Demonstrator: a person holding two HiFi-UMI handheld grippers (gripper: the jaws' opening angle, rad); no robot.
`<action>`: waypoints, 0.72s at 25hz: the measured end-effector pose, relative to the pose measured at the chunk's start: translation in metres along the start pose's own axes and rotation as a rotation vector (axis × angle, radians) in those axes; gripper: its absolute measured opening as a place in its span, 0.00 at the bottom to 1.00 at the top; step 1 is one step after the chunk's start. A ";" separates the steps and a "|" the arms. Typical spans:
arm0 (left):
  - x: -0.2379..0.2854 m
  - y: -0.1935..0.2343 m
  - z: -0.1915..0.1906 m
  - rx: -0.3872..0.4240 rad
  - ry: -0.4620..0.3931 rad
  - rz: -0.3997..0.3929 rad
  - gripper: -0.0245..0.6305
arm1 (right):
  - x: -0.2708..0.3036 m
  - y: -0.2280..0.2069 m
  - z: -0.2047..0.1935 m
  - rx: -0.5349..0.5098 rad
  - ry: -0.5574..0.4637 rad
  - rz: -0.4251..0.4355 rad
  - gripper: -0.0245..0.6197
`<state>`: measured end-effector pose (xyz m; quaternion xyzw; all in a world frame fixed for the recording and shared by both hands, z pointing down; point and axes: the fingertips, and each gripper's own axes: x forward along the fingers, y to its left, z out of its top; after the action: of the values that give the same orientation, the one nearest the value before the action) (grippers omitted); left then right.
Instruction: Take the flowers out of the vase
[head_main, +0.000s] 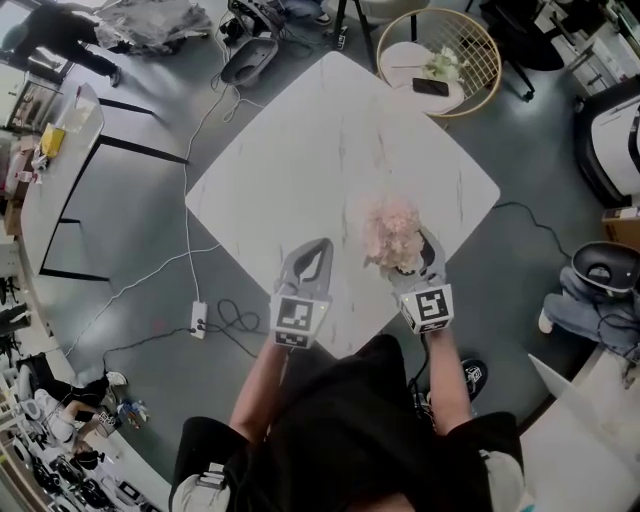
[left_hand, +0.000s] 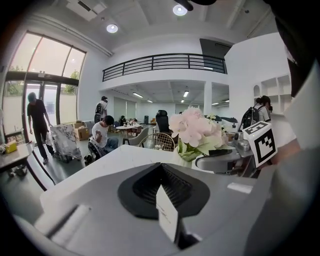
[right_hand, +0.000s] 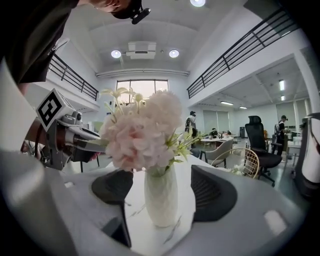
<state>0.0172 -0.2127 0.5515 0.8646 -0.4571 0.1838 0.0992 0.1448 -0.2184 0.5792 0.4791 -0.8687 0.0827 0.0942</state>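
**Task item.** The flowers (right_hand: 142, 132), a pale pink cluster with green leaves, are seated in the vase (right_hand: 161, 200). The vase is white, ribbed and upright on the white marbled tabletop (head_main: 300, 170). In the head view the flowers (head_main: 390, 230) lie at about 5 o'clock from the tabletop centre, near the edge closest to the person. No stem is lifted clear of the vase mouth.

**Right gripper.** The right gripper (head_main: 408, 258) is positioned at the vase, with one jaw on each side of it. In the right gripper view the jaws are spread wide: the left pad stands at 9 o'clock of the vase body and the right pad at 3 o'clock. A strip of tabletop shows between each pad and the vase, so neither pad presses on it. The gripper has hold of nothing. The blooms rise above the jaws at 12 o'clock.

**Left gripper.** The left gripper (head_main: 308, 262) rests low over the tabletop at about 7 o'clock from the tabletop centre, at 9 o'clock of the flowers and apart from them. In the left gripper view its jaws are drawn together to a single point, with nothing between them.

**Surroundings.** A round wire-rimmed side table (head_main: 440, 60) stands on the floor at 1 o'clock of the tabletop.
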 end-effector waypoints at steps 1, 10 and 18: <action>0.001 0.002 0.000 -0.004 0.002 0.006 0.05 | 0.003 0.000 0.000 -0.004 0.000 0.008 0.58; 0.009 0.015 0.001 -0.022 0.013 0.043 0.05 | 0.024 0.005 0.017 -0.018 -0.065 0.050 0.58; 0.004 0.019 0.001 -0.021 0.014 0.049 0.05 | 0.024 0.011 0.026 -0.019 -0.100 0.070 0.58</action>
<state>0.0042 -0.2268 0.5525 0.8507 -0.4792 0.1875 0.1071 0.1208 -0.2383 0.5591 0.4511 -0.8893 0.0534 0.0523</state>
